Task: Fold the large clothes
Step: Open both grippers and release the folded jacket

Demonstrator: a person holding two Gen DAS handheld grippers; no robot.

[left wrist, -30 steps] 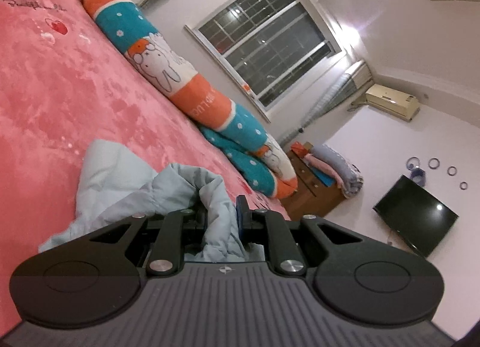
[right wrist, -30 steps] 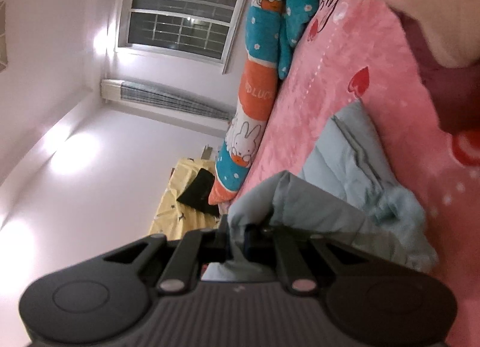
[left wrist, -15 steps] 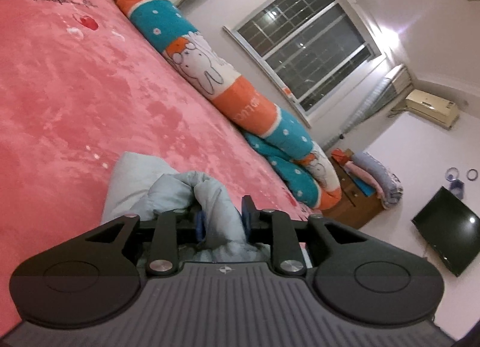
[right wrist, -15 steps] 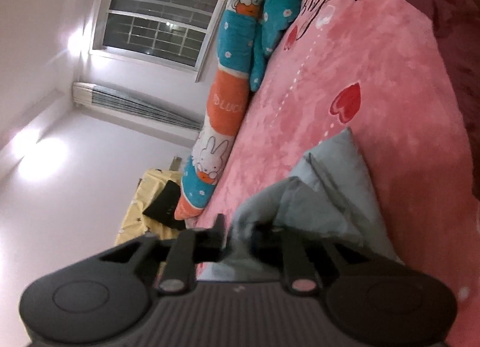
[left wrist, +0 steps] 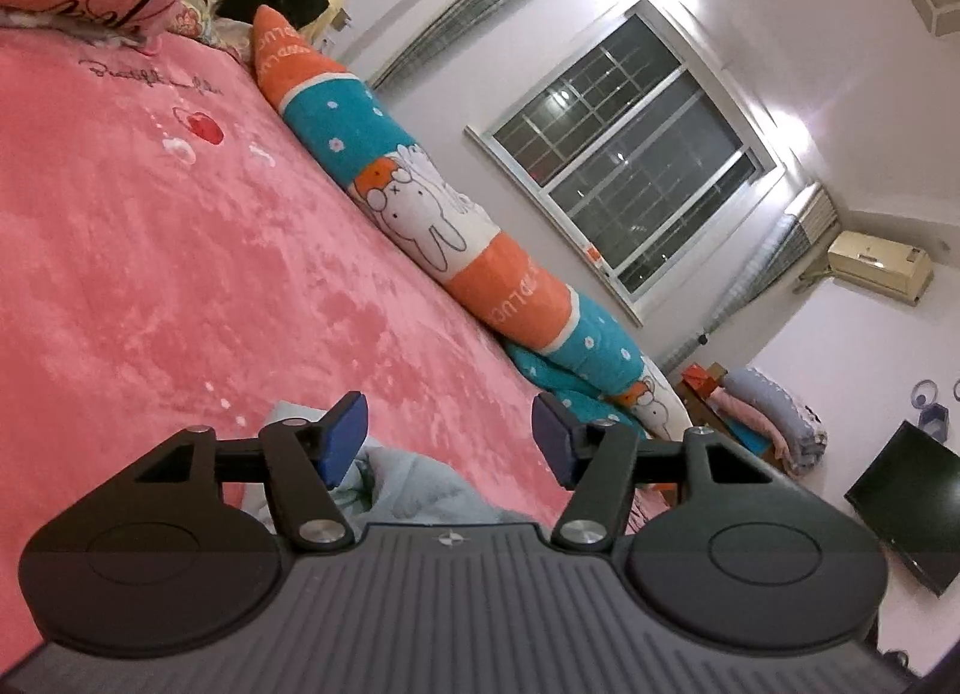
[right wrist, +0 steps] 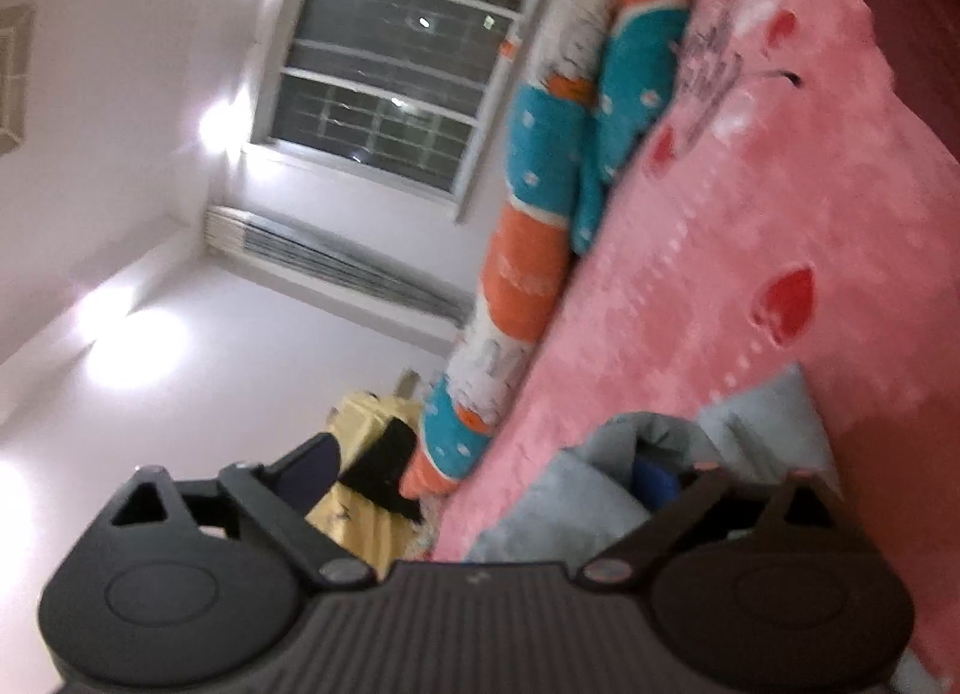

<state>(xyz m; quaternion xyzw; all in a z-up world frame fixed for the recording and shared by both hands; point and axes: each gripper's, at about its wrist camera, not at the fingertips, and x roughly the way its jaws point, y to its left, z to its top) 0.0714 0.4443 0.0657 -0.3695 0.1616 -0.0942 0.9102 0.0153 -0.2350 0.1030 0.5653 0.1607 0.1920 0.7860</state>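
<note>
Both claws are spreading: pale blue quilted garment (left wrist: 414, 490) lies released below left claw (left wrist: 447, 442), beneath right claw (right wrist: 480, 472).

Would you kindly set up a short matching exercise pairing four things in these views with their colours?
Things:
1. garment
2. blanket
3. long pillow
4. left gripper pads

Colours:
A. pink
B. dark blue
C. pale blue-grey
D. orange, teal and white

Pairs: 1-C, 2-A, 3-D, 4-B
</note>
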